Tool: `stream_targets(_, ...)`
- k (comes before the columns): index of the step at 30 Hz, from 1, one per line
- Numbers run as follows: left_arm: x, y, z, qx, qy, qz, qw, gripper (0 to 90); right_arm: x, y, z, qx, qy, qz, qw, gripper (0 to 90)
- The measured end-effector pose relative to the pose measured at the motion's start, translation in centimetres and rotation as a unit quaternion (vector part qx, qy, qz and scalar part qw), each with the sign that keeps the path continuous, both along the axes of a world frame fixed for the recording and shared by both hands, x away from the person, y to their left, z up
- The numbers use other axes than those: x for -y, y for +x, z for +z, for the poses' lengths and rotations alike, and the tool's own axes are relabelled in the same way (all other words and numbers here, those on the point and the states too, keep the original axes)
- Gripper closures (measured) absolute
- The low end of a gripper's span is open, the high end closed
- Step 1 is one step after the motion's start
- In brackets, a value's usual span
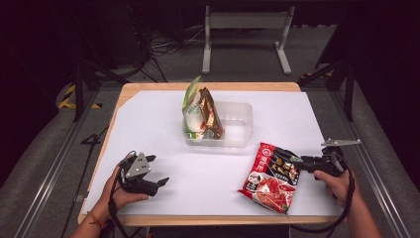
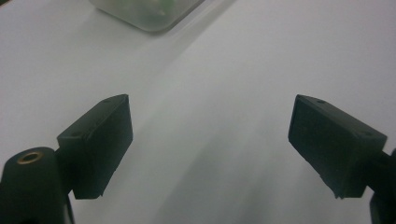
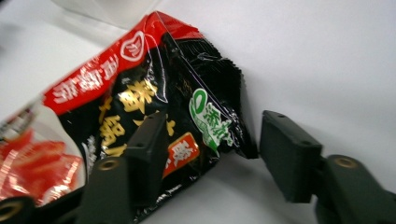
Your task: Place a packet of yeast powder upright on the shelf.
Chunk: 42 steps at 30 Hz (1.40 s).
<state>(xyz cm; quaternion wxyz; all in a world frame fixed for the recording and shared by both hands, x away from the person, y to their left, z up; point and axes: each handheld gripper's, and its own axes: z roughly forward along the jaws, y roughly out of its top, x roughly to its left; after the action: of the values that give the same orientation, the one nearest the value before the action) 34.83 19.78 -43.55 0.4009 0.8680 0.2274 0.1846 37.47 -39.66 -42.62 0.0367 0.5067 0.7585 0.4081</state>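
A red and black snack packet (image 1: 271,176) lies flat on the white sheet at the front right. My right gripper (image 1: 304,161) is at the packet's upper right corner. In the right gripper view the packet (image 3: 140,79) has that corner between the jaws; my right gripper (image 3: 212,121) is open, with one jaw over the packet and the other a little apart from its edge. My left gripper (image 1: 158,169) rests at the front left, open and empty. Bare white sheet lies between the spread jaws of my left gripper (image 2: 210,100).
A clear plastic container (image 1: 242,124) stands mid-table, holding an upright green and white packet (image 1: 193,111) and a brown packet (image 1: 210,114) at its left end. The container's corner (image 2: 144,11) is ahead of the left jaws. A grey metal stand (image 1: 245,22) is on the floor beyond the table.
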Motion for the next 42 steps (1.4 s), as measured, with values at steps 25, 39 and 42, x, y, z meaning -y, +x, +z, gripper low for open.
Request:
stream_targets(25,0.3,0.1,0.2,0.004,-0.001,-0.007,1.0000,14.7,-1.0,3.0,-1.8,-0.024,0.101,0.024,0.9943,66.6)
stream_targets(39,0.1,0.2,0.4,0.009,-0.005,0.000,0.9999,14.7,-1.2,1.2,0.7,0.078,0.101,0.044,0.9909,88.0)
stream_targets(42,0.0,0.2,0.4,0.009,-0.009,0.002,0.9999,14.7,-1.7,0.6,2.0,0.100,0.097,0.048,0.9891,88.3)
